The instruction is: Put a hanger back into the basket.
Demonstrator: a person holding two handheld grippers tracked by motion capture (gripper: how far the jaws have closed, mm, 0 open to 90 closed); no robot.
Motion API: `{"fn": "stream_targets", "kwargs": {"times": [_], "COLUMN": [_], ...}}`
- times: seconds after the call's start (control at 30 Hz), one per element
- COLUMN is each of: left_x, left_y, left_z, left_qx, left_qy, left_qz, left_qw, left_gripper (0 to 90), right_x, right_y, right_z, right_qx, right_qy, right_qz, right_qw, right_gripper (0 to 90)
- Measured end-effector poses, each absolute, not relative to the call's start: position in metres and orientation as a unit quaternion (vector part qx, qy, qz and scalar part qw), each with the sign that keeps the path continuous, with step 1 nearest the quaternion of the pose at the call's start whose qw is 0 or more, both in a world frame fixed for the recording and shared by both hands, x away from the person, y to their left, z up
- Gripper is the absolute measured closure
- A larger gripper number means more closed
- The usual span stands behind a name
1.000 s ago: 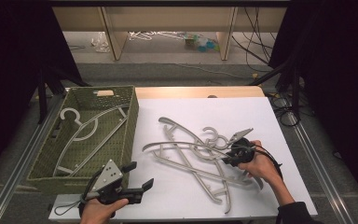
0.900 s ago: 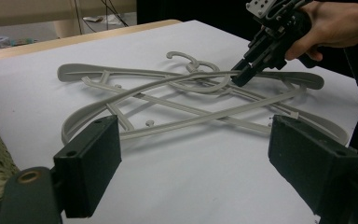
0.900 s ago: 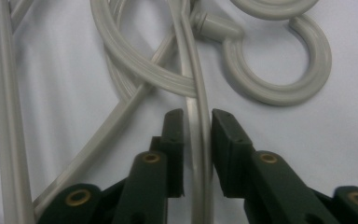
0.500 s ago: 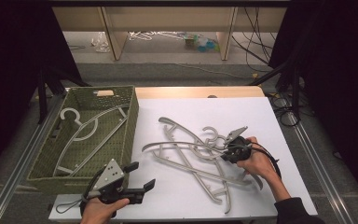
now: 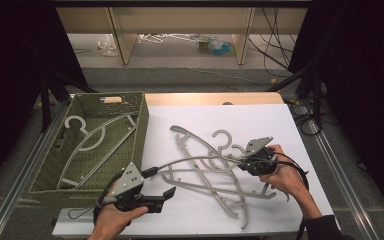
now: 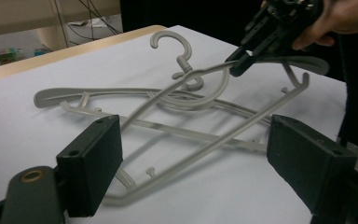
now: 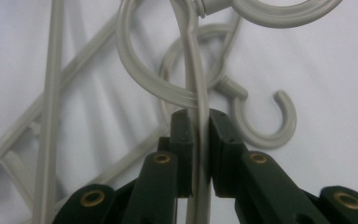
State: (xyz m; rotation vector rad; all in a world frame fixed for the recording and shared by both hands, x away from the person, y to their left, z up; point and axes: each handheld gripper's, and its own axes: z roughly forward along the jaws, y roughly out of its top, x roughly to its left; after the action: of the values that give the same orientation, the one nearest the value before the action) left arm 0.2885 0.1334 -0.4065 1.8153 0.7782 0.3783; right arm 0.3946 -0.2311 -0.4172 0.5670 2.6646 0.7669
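Observation:
Several grey plastic hangers lie tangled on the white sheet. My right gripper is shut on a thin arm of one hanger and holds it raised off the pile. In the right gripper view the pads squeeze that arm from both sides, above other hangers' hooks. The raised hanger's far end reaches toward my left gripper, which is open near the table's front edge. From the left gripper view, the wide-apart pads frame the raised hanger and the right gripper.
A green woven basket stands at the left of the table with one hanger inside. The white sheet covers the table. Cables trail along the right side, and clutter lies on the floor beyond.
The right gripper has closed on the hanger's arm and risen, tilting that hanger up off the pile. The left gripper has moved up and slightly right, toward the hanger's end.

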Motion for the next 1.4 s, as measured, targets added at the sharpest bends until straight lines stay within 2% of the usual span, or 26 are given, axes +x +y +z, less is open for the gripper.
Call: {"fn": "stream_targets", "kwargs": {"times": [0.17, 0.23, 0.4, 0.5, 0.63, 0.93, 1.03, 1.1, 1.13, 1.23, 1.4], "left_x": [0.311, 0.324, 0.347, 0.355, 0.367, 0.377, 0.375, 0.374, 0.373, 0.373, 0.371], "left_y": [0.114, 0.101, 0.08, 0.075, 0.066, 0.052, 0.05, 0.049, 0.048, 0.049, 0.052], "left_z": [-0.405, -0.41, -0.415, -0.416, -0.417, -0.422, -0.423, -0.423, -0.423, -0.423, -0.423], "left_qx": [0.799, 0.805, 0.813, 0.815, 0.819, 0.839, 0.844, 0.848, 0.848, 0.853, 0.861], "left_qy": [0.32, 0.321, 0.32, 0.315, 0.309, 0.282, 0.266, 0.252, 0.251, 0.235, 0.21], "left_qz": [0.126, 0.12, 0.086, 0.084, 0.041, 0.011, -0.002, -0.013, -0.016, -0.016, -0.03], "left_qw": [0.494, 0.484, 0.479, 0.479, 0.481, 0.466, 0.465, 0.467, 0.467, 0.466, 0.461], "left_gripper": [18.1, 21.9, 27.8, 30.7, 34.8, 42.2, 47.6, 55.5, 55.5, 65.8, 72.1], "right_x": [0.384, 0.376, 0.368, 0.365, 0.358, 0.351, 0.349, 0.347, 0.347, 0.346, 0.344], "right_y": [-0.23, -0.23, -0.228, -0.227, -0.225, -0.221, -0.218, -0.215, -0.215, -0.214, -0.213], "right_z": [-0.409, -0.405, -0.395, -0.393, -0.386, -0.381, -0.381, -0.381, -0.381, -0.38, -0.38], "right_qx": [0.181, 0.172, 0.16, 0.152, 0.135, 0.113, 0.102, 0.097, 0.097, 0.087, 0.069], "right_qy": [0.93, 0.933, 0.933, 0.933, 0.936, 0.94, 0.941, 0.941, 0.941, 0.942, 0.944], "right_qz": [0.279, 0.276, 0.282, 0.284, 0.283, 0.283, 0.287, 0.287, 0.287, 0.286, 0.285], "right_qw": [0.157, 0.156, 0.159, 0.16, 0.159, 0.154, 0.149, 0.151, 0.151, 0.151, 0.147], "right_gripper": [81.5, 81.5, 81.5, 81.5, 81.4, 81.5, 81.5, 81.4, 81.4, 81.4, 81.3]}}
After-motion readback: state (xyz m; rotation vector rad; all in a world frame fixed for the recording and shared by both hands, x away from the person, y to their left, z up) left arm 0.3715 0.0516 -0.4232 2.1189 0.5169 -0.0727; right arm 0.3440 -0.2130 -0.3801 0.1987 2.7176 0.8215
